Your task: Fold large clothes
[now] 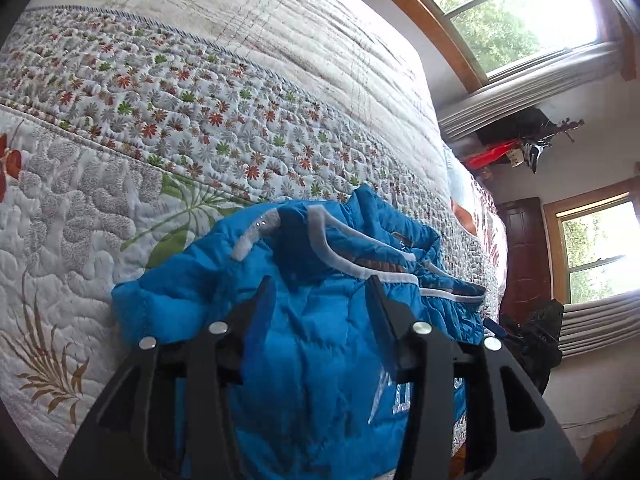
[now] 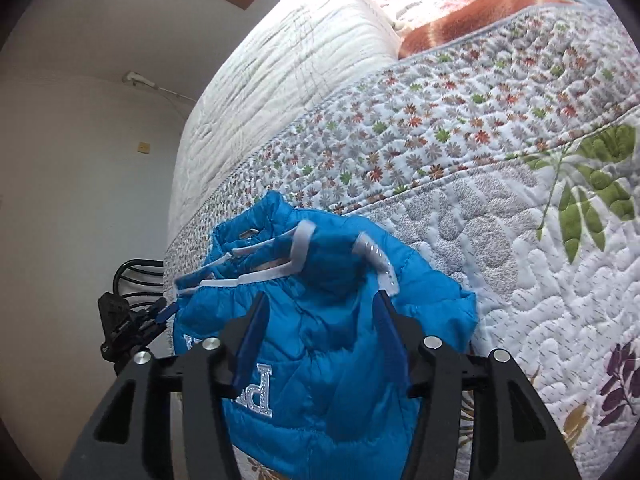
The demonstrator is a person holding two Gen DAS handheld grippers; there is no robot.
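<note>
Two grippers hang over one blue padded jacket (image 1: pixel 320 320) that lies on a quilted bedspread (image 1: pixel 120 208), near the side edge of the bed where the quilt's band of small flowers runs. The jacket is bunched rather than flat: its white-trimmed collar and hem edges curl up on the part toward the bed's side edge, and white lettering shows on the panel closest to the cameras.

The left gripper (image 1: pixel 320 292) has its fingers spread wide, one on each side of a stretch of the blue cloth, with nothing pinched between them. In the left wrist view the fingertips reach the fabric just below the white trim, but whether they press on it cannot be told.

The right gripper (image 2: pixel 320 304) is likewise released, its blue-padded fingers (image 2: pixel 252 332) parted over the jacket (image 2: pixel 320 360), whose far corner lies just beyond the right-hand fingertip.

Beyond the jacket, the bedspread (image 2: pixel 500 240) drops over the side edge of the bed as a plain white quilted panel (image 2: pixel 280 80). A pillow with an orange and pink print (image 2: pixel 460 12) sits at the head of the bed. Past the bed, the left wrist view shows two wood-framed windows (image 1: pixel 512 16) and a dark wooden door (image 1: pixel 522 256).
</note>
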